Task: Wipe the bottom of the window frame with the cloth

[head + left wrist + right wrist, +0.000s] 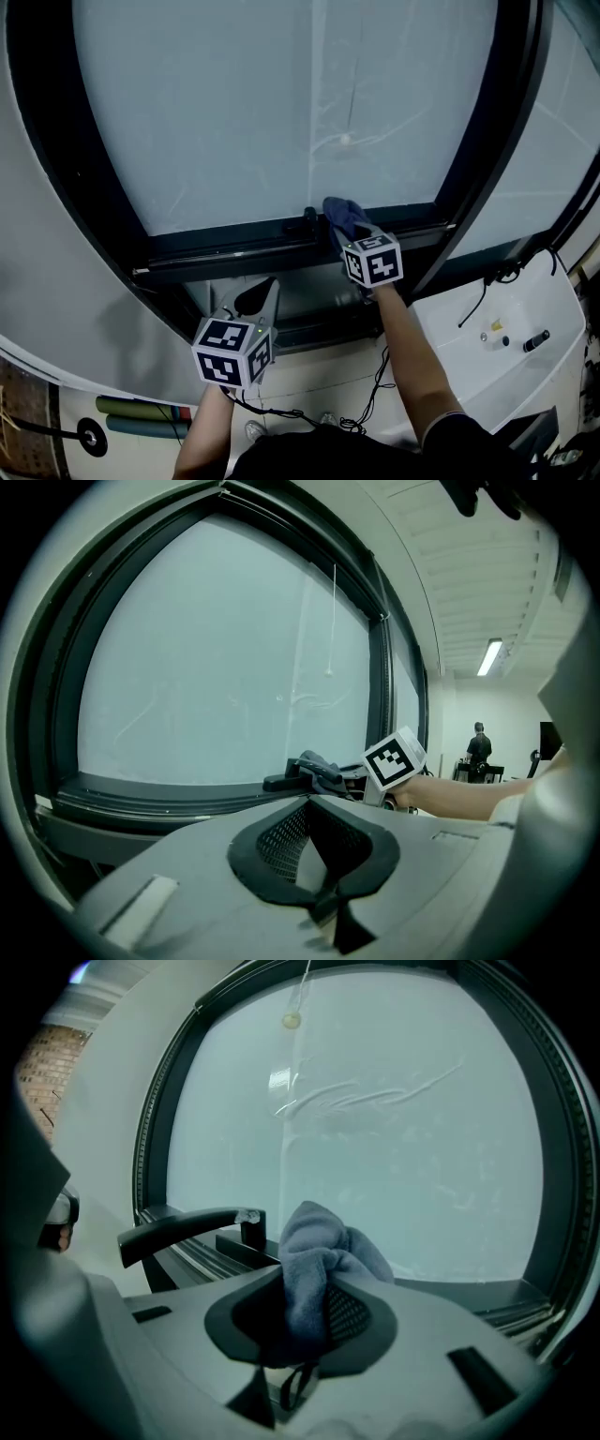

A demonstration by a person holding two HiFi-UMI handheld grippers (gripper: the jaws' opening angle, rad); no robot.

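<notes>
A blue-grey cloth (pixel 343 214) is bunched on the dark bottom rail of the window frame (pixel 234 246), just right of the black window handle (pixel 305 221). My right gripper (pixel 349 232) is shut on the cloth, which bulges up out of its jaws in the right gripper view (pixel 314 1251), with the handle (pixel 178 1227) to its left and the rail (pixel 487 1293) beyond. My left gripper (pixel 257 296) hangs below the rail, left of the right one, shut with nothing in it (pixel 309 832). From the left gripper view the cloth (pixel 317 769) lies on the rail (pixel 169 794).
A pull cord with a bead (pixel 347 139) hangs in front of the frosted pane. Black cables (pixel 375 375) trail below the sill. A white surface at the right (pixel 553 309) carries small items. A person (pixel 479 742) stands far back in the room.
</notes>
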